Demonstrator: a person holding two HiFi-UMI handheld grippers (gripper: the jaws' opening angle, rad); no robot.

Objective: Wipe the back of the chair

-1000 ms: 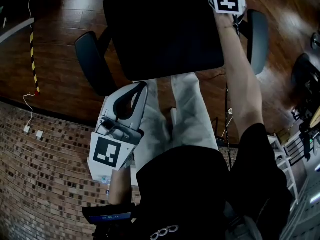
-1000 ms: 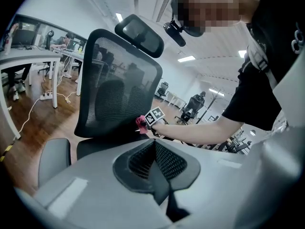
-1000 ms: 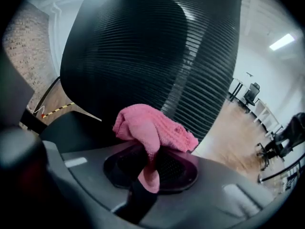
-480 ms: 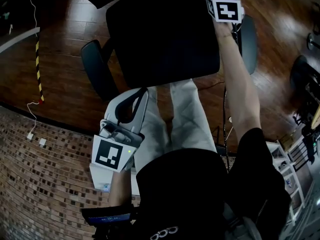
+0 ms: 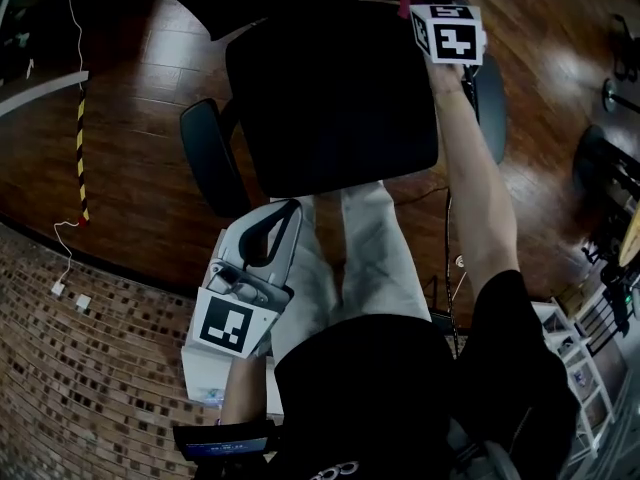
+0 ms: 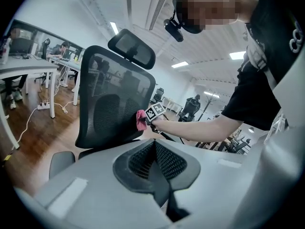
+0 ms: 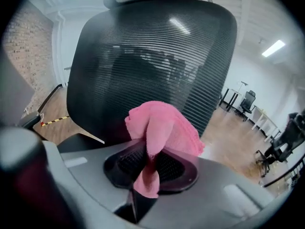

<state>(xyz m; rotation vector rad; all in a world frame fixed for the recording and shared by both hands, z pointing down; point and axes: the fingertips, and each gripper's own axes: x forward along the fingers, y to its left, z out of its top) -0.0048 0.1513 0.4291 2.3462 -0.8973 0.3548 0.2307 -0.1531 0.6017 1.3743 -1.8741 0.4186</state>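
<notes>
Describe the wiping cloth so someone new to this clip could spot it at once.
Find the black mesh office chair. At its backrest, the right gripper is shut on a bunched cloth. It is the only bright pink thing there.

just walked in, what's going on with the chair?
A person with a handheld gripper in each hand is working on an office chair. The right gripper is shut on a pink cloth and holds it against the chair's mesh backrest, low and near one side edge. The left gripper is idle, fingers together with nothing between them, held low beside the person's leg.
</notes>
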